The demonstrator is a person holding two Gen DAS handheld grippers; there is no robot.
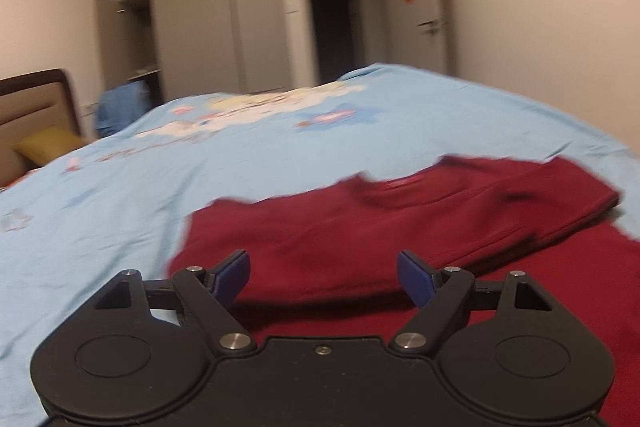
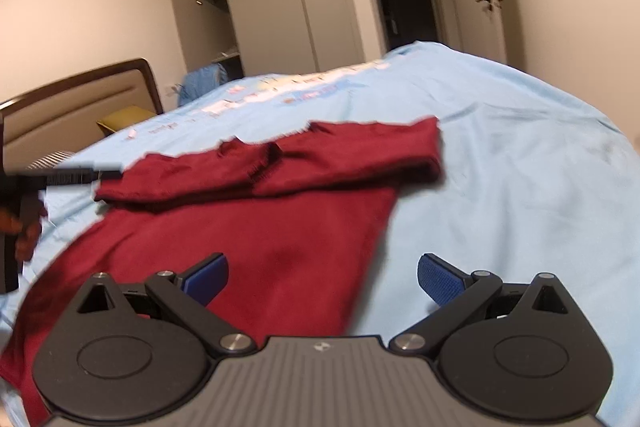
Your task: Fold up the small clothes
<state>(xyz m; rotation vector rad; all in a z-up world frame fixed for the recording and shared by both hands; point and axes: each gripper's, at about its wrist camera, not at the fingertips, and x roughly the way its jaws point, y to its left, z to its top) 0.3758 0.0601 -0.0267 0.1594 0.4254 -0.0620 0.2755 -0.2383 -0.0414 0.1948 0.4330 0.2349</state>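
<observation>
A dark red garment [image 1: 360, 227] is seen spread on the light blue bedspread [image 1: 160, 187] of a bed, filling the lower centre and right of the left wrist view and the lower left and centre of the right wrist view. Its far part is folded over on itself, so that a thicker band is formed across the upper edge of the cloth. The left tongs [image 1: 323, 277] are held wide open above the near part of the garment, and nothing is gripped between the blue pads [image 1: 234, 277]. The right tongs [image 2: 322, 281] are likewise spread wide and empty, with one pad over the red cloth and the other over bare bedspread. At the left edge of the right wrist view, part of the other black tool and a hand [image 2: 24, 231] are visible. A padded headboard [image 2: 80, 107] and a yellow pillow [image 1: 48, 143] are seen at the left, and wardrobe doors [image 1: 224, 19] at the back.
</observation>
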